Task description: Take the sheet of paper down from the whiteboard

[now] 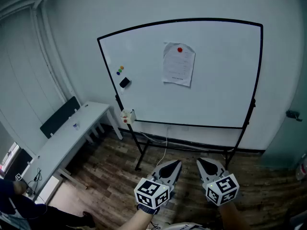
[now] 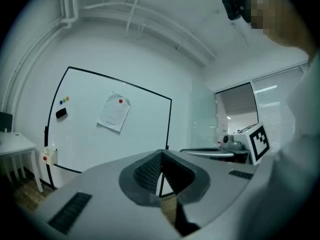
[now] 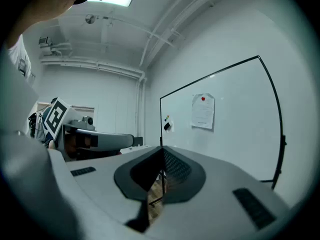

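Counting first: two tongs, one whiteboard, one sheet of paper, one red magnet.

The left tongs [image 1: 177, 163] and the right tongs [image 1: 201, 161] are side by side, near each other and not touching, both pointing toward the board. Each pair is clenched, tips pressed together w/ nothing between them.

The whiteboard [image 1: 220, 90] stands ahead of both tongs, well apart from them, on one black stand [image 1: 141, 152]. The sheet of paper [image 1: 178, 67] hangs on the board, ahead of and above the tongs, approx. over the left pair in the head view. The red magnet [image 1: 180, 50] sits on its top edge. The lower part of the sheet looks a bit lifted from the board.

Further to the left of the tongs' line, on the same board, are the small coloured magnets [image 1: 120, 70], three as far as I can tell, and one black eraser [image 1: 124, 82] just under them. One small box [image 1: 127, 116] w/ red dots is fixed at the board's lower left corner. One thin cable [image 1: 166, 145] hangs down below the board.

One white bench [image 1: 72, 138] stands to the left of the left tongs, along the side wall, w/ one black panel [image 1: 60, 117] on its far edge. Under the tongs is a dark wooden floor [image 1: 115, 164]. The wall [image 1: 72, 13] behind the board is plain and pale, and white pipes [image 3: 165, 29] run along the ceiling.
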`<control>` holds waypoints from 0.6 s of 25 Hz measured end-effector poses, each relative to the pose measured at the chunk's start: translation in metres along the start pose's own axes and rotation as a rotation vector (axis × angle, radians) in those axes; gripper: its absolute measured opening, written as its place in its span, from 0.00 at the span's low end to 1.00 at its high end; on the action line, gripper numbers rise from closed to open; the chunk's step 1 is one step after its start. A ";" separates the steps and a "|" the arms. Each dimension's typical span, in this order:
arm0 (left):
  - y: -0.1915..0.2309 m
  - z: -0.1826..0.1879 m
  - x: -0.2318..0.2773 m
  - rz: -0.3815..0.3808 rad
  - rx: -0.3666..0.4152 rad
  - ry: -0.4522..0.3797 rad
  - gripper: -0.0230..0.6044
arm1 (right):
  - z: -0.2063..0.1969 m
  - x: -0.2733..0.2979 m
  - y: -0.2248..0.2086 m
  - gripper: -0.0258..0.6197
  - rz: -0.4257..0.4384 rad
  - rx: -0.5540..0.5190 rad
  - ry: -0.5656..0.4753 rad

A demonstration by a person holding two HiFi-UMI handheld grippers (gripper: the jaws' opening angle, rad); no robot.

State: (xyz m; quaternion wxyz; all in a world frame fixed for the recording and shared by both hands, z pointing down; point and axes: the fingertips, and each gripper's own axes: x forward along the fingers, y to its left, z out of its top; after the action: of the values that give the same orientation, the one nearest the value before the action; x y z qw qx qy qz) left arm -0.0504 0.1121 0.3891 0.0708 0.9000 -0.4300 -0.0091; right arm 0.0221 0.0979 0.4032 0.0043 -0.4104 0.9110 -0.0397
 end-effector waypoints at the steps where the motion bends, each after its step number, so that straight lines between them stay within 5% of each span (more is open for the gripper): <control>1: -0.001 0.000 0.001 0.000 -0.001 0.001 0.05 | 0.000 -0.001 -0.001 0.06 0.001 0.000 -0.001; 15: -0.010 -0.004 0.022 0.030 0.002 0.014 0.05 | 0.005 -0.019 -0.023 0.06 0.048 0.063 -0.044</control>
State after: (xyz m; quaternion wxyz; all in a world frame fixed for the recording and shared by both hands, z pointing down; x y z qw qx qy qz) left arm -0.0284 0.1022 0.3926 0.0732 0.8935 -0.4431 -0.0012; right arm 0.0520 0.0962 0.3999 0.0380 -0.3889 0.9186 -0.0591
